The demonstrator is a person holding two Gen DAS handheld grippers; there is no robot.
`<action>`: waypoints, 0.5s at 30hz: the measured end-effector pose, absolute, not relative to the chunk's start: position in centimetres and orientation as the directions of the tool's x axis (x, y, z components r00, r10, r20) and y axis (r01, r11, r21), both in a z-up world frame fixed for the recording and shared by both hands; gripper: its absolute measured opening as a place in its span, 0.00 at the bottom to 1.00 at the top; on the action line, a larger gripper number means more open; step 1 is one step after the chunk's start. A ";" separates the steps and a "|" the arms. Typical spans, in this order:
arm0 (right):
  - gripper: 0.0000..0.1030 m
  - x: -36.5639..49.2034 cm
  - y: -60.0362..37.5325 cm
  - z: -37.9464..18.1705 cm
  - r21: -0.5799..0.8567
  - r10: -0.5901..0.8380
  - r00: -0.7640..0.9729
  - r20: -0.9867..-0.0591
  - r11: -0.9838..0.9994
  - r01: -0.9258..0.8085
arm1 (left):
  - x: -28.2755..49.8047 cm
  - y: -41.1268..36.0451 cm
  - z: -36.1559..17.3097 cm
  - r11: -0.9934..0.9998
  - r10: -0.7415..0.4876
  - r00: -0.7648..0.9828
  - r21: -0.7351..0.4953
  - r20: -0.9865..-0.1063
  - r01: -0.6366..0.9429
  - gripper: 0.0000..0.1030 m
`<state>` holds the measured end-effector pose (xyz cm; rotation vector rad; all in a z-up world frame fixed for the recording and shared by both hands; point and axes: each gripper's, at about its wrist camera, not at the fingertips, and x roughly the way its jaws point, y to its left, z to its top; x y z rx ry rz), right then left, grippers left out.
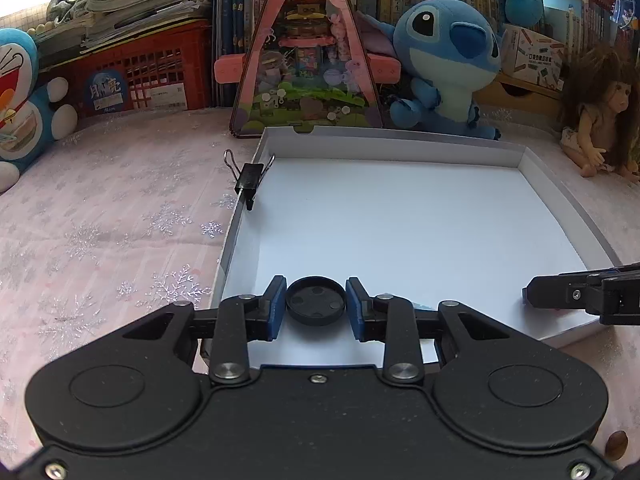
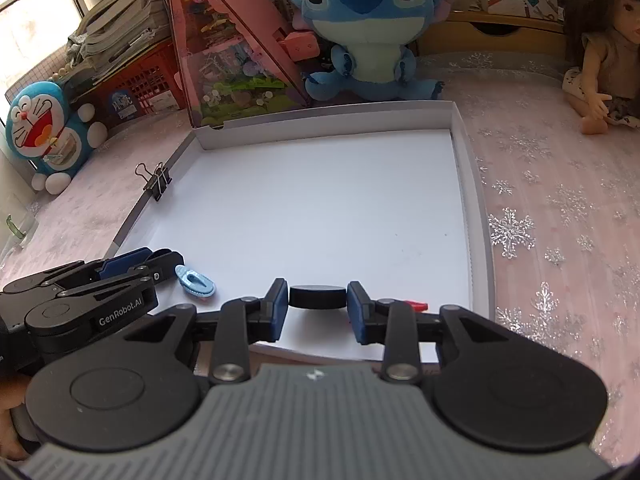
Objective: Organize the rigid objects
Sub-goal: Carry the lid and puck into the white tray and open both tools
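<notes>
A shallow white tray [image 1: 400, 216] lies on the pink snowflake cloth. In the left wrist view my left gripper [image 1: 316, 302] is shut on a black round cap [image 1: 316, 300] at the tray's near edge, its hollow side with small round bumps facing me. In the right wrist view my right gripper [image 2: 317, 300] is shut on a black disc [image 2: 317, 297] seen edge-on, just above the tray [image 2: 320, 200], with a shadow under it. The left gripper [image 2: 176, 264] reaches in at the tray's near left corner. The right gripper [image 1: 526, 294] enters from the right edge.
A black binder clip [image 1: 250, 180] [image 2: 157, 182] grips the tray's left wall. In the tray's near part lie a light-blue clip [image 2: 195, 280] and a small red piece [image 2: 416, 305]. Behind the tray stand a pink triangular toy house [image 1: 308, 60], a blue plush [image 1: 444, 60] and a doll [image 1: 600, 120].
</notes>
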<state>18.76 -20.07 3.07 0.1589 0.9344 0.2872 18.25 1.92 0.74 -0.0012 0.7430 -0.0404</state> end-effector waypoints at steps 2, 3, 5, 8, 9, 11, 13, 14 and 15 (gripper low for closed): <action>0.39 18.7 -20.1 3.1 0.264 0.318 0.559 -0.766 0.948 -0.176 | 18.3 1.9 0.8 0.999 -0.036 0.736 -0.015 -0.676 0.036 0.29; 0.40 18.7 -20.1 3.1 0.269 0.322 0.558 -0.765 0.947 -0.177 | 18.3 1.9 0.8 0.999 -0.037 0.736 -0.015 -0.676 0.036 0.30; 0.46 18.7 -20.2 3.1 0.274 0.323 0.557 -0.765 0.946 -0.172 | 18.3 1.9 0.7 0.999 -0.042 0.735 -0.020 -0.677 0.039 0.33; 0.52 18.6 -20.2 3.1 0.279 0.327 0.559 -0.762 0.945 -0.171 | 18.2 1.9 0.8 0.999 -0.044 0.736 -0.025 -0.676 0.037 0.39; 0.54 18.6 -20.3 3.2 0.279 0.327 0.561 -0.760 0.945 -0.171 | 18.1 1.9 0.8 0.999 -0.043 0.736 -0.024 -0.676 0.036 0.40; 0.55 18.4 -20.3 3.3 0.279 0.326 0.567 -0.757 0.945 -0.171 | 18.0 1.9 1.0 0.999 -0.044 0.734 -0.026 -0.678 0.035 0.42; 0.55 18.3 -20.4 3.5 0.279 0.326 0.574 -0.751 0.945 -0.171 | 17.8 2.1 1.1 0.999 -0.048 0.733 -0.033 -0.679 0.035 0.46; 0.56 18.1 -20.5 3.6 0.280 0.327 0.579 -0.747 0.945 -0.172 | 17.6 2.2 1.2 0.999 -0.049 0.733 -0.036 -0.678 0.033 0.47; 0.57 18.0 -20.6 3.7 0.279 0.327 0.585 -0.742 0.944 -0.174 | 17.5 2.3 1.3 0.999 -0.052 0.734 -0.040 -0.678 0.033 0.49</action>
